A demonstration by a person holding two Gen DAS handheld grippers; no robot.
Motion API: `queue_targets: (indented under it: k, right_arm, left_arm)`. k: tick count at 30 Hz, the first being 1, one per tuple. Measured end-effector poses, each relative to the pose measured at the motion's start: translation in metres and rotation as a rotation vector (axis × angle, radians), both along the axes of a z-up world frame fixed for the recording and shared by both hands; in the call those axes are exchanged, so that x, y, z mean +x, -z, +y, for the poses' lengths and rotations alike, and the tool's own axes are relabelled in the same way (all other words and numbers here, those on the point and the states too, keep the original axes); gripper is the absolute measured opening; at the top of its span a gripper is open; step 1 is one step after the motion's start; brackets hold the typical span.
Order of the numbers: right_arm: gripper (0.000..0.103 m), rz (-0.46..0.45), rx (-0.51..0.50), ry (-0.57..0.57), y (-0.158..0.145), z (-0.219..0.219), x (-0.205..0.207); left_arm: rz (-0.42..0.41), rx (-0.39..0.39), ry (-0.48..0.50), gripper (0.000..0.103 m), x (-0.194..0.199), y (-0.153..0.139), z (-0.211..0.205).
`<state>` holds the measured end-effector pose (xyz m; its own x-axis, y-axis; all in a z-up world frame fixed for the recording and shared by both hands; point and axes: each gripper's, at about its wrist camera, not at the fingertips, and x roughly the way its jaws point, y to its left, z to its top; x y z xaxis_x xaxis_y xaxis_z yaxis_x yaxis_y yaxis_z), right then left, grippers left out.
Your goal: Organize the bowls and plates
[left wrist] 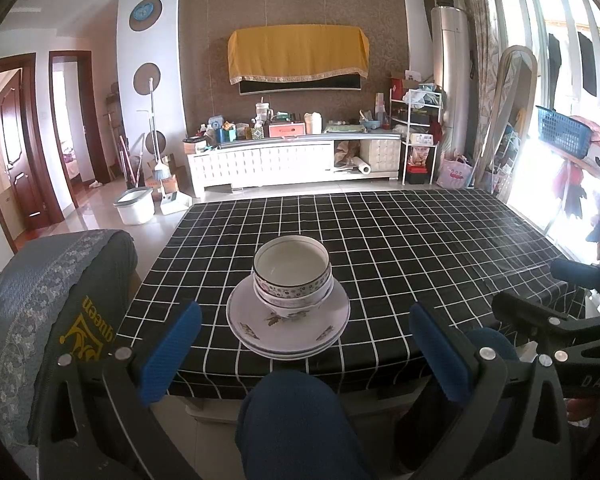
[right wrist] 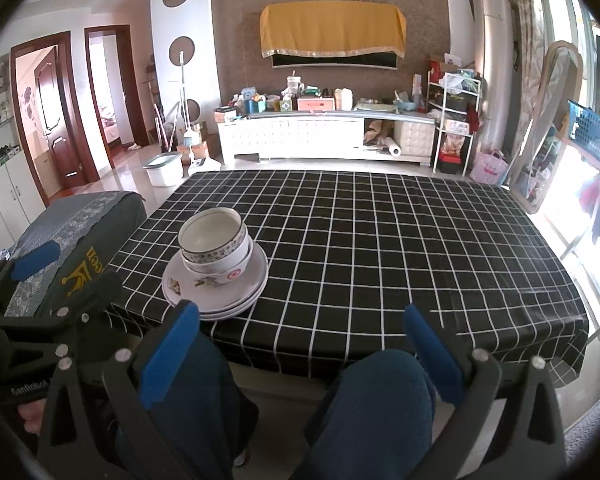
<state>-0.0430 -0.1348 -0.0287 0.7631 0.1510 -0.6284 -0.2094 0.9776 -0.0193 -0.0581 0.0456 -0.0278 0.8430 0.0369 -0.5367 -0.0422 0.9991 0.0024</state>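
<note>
White bowls sit nested on stacked plates near the front edge of the checked bench, so the pile looks tidy, while the left gripper and right gripper hold their fingers wide apart, gripping nothing.

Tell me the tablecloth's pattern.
Black with a thin white grid, on the tablecloth; clearest in the right wrist view.

Black white-checked tablecloth, floral white bowls
</note>
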Motion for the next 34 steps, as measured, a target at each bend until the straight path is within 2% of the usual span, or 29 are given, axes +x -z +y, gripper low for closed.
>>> queue_targets:
  k: [11, 34]
  right_arm:
    - [0.103, -0.003, 0.001, 0.003, -0.001, -0.002, 0.000]
    - [0.103, 0.003, 0.005, 0.011, 0.001, -0.006, 0.000]
  left_arm:
    - [0.002, 0.022, -0.009, 0.103, -0.004, 0.001, -0.010]
    - [0.015, 0.013, -0.020, 0.103, -0.005, 0.000, -0.013]
